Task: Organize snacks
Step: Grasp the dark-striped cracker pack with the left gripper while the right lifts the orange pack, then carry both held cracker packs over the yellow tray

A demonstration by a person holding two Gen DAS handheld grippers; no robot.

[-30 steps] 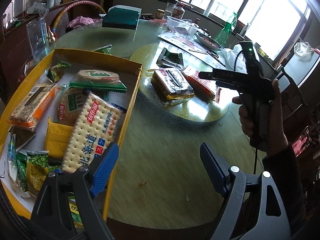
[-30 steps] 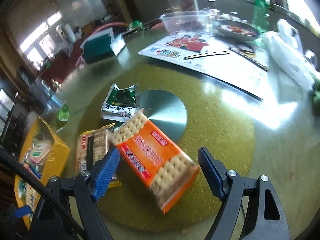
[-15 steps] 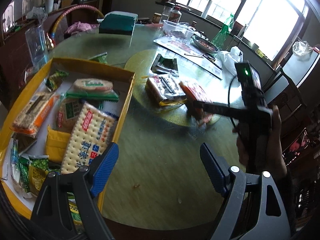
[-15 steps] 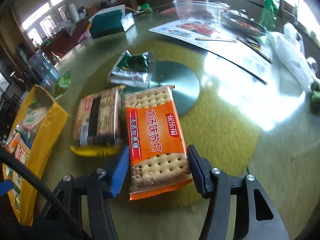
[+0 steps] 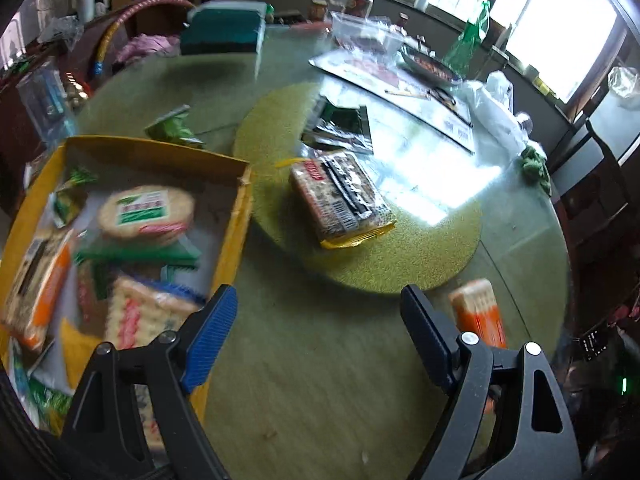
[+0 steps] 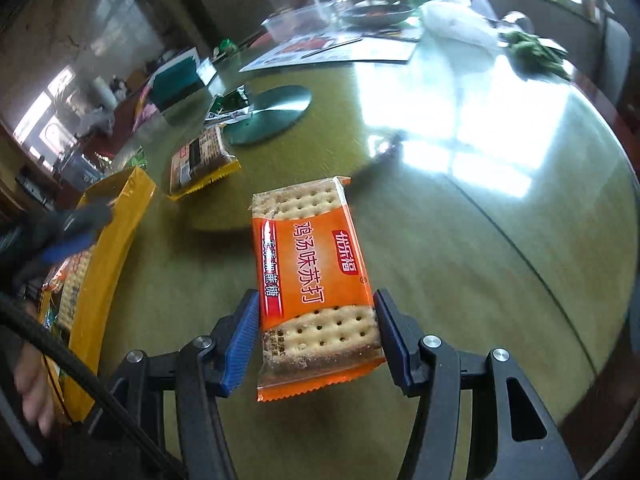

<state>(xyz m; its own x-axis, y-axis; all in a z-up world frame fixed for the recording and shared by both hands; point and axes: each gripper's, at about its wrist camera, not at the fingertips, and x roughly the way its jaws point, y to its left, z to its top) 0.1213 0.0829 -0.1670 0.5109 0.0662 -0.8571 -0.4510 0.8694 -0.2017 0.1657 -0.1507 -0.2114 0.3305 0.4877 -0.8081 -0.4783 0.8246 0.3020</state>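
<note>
We see daylight pouring from the windows, blown out white, and glaring off the glass table. Room corners stay dim. Motion blur smears the box contents and far clutter. Fisheye bending curves the edges, with black vignette corners.

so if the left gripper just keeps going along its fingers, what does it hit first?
Probably bare green table top: the open left gripper points down at it, beside the yellow box. Nothing shows between the fingers; depth is unclear.
</note>
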